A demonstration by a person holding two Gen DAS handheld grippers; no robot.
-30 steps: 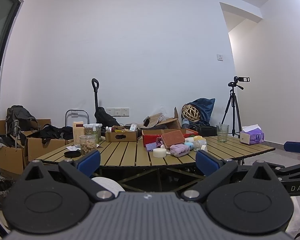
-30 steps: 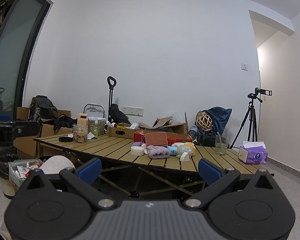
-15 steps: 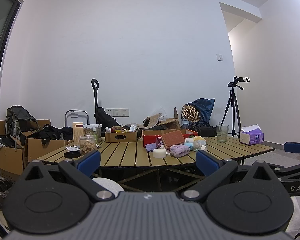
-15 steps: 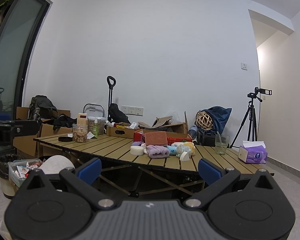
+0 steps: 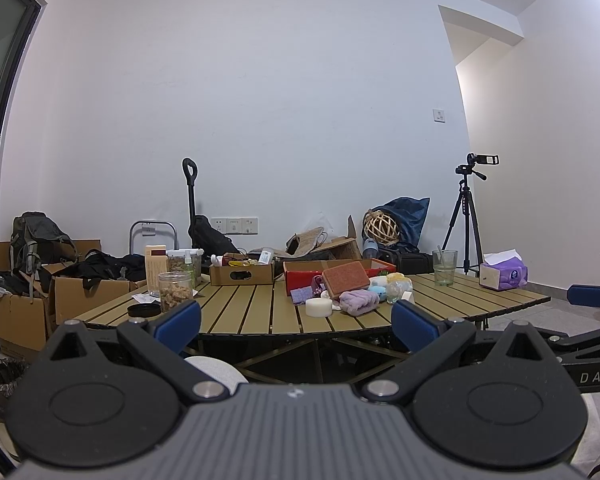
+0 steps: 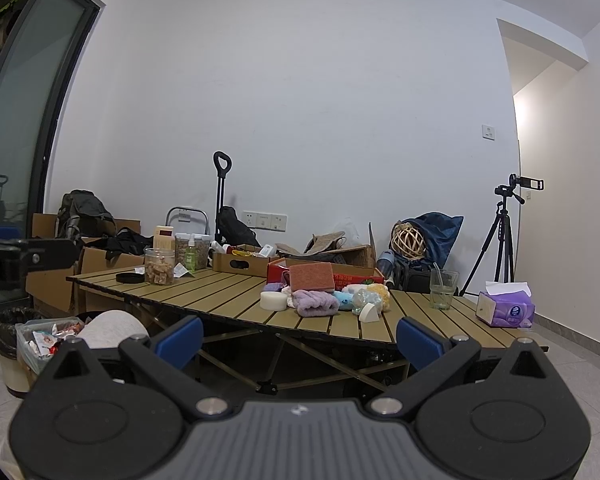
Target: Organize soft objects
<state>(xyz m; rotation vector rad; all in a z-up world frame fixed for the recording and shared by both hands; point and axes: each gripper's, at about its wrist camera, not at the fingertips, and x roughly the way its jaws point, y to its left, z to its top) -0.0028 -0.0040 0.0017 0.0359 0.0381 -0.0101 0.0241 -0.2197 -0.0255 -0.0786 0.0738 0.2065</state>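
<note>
The slatted wooden folding table (image 6: pixel 228 292) is seen well ahead, its left half bare. The heap of soft things (purple folded towel (image 6: pixel 315 303), orange sponge block (image 6: pixel 312 277), white round sponge (image 6: pixel 273 301)) is gathered near its front edge. The left gripper (image 5: pixel 296 320) and right gripper (image 6: pixel 300 338) are held level, short of the table, jaws spread, nothing grasped.

My right hand-held gripper (image 5: pixel 592 295) is cut off by the right edge of the left wrist view, so only one blue pad shows there. In the pile of soft things, the red box (image 6: pixel 352 277) is half hidden behind the orange-brown sponge (image 6: pixel 312 277). The small pieces behind the purple cloth (image 6: pixel 315 303) are too small to name. Labels on the jars (image 5: pixel 175 291) are unreadable.
</note>
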